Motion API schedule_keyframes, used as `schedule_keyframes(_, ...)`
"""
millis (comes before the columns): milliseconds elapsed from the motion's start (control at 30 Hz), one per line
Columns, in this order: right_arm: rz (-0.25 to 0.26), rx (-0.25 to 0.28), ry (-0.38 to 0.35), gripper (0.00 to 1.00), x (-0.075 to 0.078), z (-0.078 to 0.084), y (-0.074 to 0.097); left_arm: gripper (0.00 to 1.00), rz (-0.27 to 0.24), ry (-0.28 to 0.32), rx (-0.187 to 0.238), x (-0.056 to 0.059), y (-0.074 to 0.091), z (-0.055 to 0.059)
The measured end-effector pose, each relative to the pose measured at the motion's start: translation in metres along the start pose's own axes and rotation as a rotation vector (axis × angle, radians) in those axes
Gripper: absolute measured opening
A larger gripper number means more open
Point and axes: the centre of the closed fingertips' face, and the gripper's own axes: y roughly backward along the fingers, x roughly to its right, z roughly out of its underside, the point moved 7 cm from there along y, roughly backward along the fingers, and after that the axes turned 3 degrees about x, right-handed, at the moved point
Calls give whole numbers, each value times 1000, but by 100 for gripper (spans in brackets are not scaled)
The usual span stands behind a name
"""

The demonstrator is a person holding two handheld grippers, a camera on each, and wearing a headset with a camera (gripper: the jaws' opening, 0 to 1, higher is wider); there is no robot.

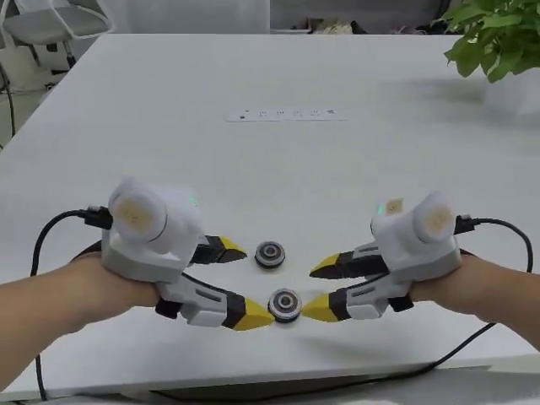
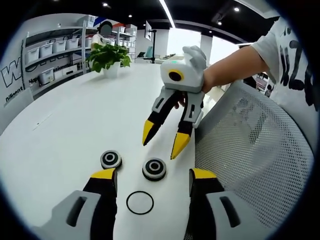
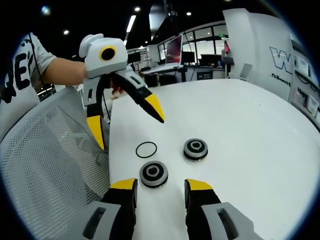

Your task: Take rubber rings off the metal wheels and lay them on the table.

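Left gripper: jaws spread wide, nothing held. Loose rubber ring lay flat on the table between those jaws, near the front edge. Risk: closing there would likely drag that ring along, or off the edge.

Near wheel sat just beyond it, between both grippers' lower tips, with the far wheel just behind. Risk: neither wheel was pinned, so a one-sided push would probably skate it away. A stretched ring could also snap loose and fly.

Right gripper: jaws parted, less than the left, empty.

Looks: the loose ring was thin, black, round and undistorted. Each wheel was small and lay flat, a silver hub with a dark band round the rim, so I judged rings were on both.
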Motion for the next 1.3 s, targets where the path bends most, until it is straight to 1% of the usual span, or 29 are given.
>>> schedule_keyframes(100, -11, -11, 7, 32, -1, 3, -3, 53, 13, -4, -13, 1, -6, 2)
schedule_keyframes(400, -29, -37, 9, 27, -1, 12, -12, 46, 27, 10, -27, 2, -22, 7)
schedule_keyframes(600, -44, -41, 14, 25, -3, 13, -15, 42, 42, 12, -47, 4, -31, 10)
schedule_keyframes(900, -53, -38, 16, 24, -4, 13, -17, 36, 66, 12, -48, 9, -39, 10)
schedule_keyframes(1300, -46, -29, 11, 24, -4, 13, -16, 31, 73, 17, -43, 10, -44, 9)
